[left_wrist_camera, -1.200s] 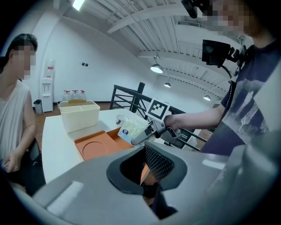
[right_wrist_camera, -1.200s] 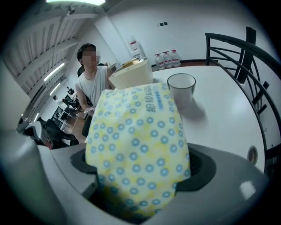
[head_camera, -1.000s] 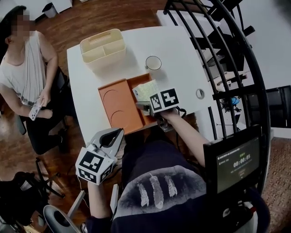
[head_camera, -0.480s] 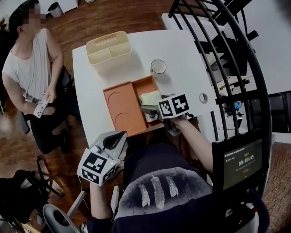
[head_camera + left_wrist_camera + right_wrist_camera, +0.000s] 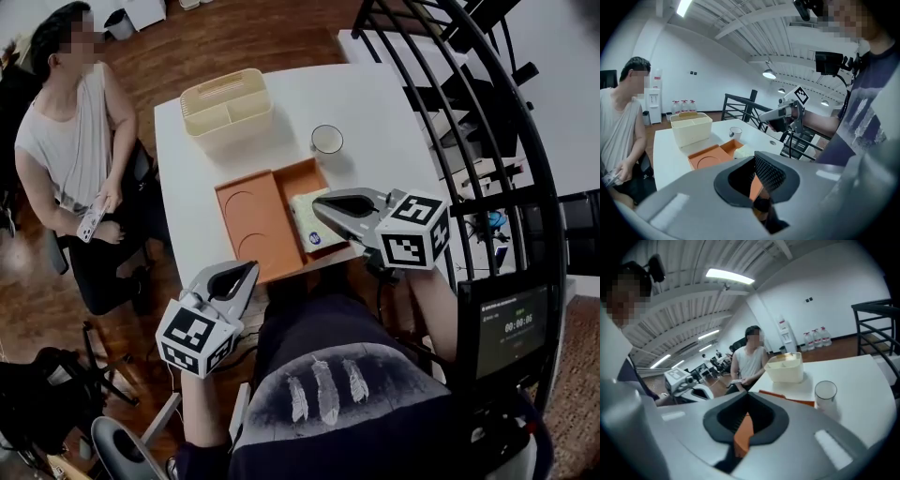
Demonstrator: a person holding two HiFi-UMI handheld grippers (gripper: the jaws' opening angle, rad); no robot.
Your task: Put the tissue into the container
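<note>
The tissue pack (image 5: 315, 223), pale with a blue mark, lies in the small right compartment of the orange tray (image 5: 253, 217). My right gripper (image 5: 320, 203) hovers just right of the pack, clear of it, shut with nothing between its jaws. The cream container (image 5: 228, 105), split into compartments, stands at the table's far left; it also shows in the right gripper view (image 5: 785, 367). My left gripper (image 5: 250, 270) hangs off the table's near edge, shut and empty. From the left gripper view the tissue pack (image 5: 746, 151) shows beside the tray (image 5: 708, 157), below the right gripper (image 5: 762, 116).
A glass cup (image 5: 327, 140) stands behind the tray. A seated person (image 5: 67, 141) holding a phone is at the left of the white table (image 5: 375, 112). A black railing (image 5: 469, 112) runs along the right, with a monitor (image 5: 511, 323) near me.
The right gripper let go of the tissue pack in the tray, rose and drew back to the right, and its jaws went from wide to shut. The left gripper stayed put.
</note>
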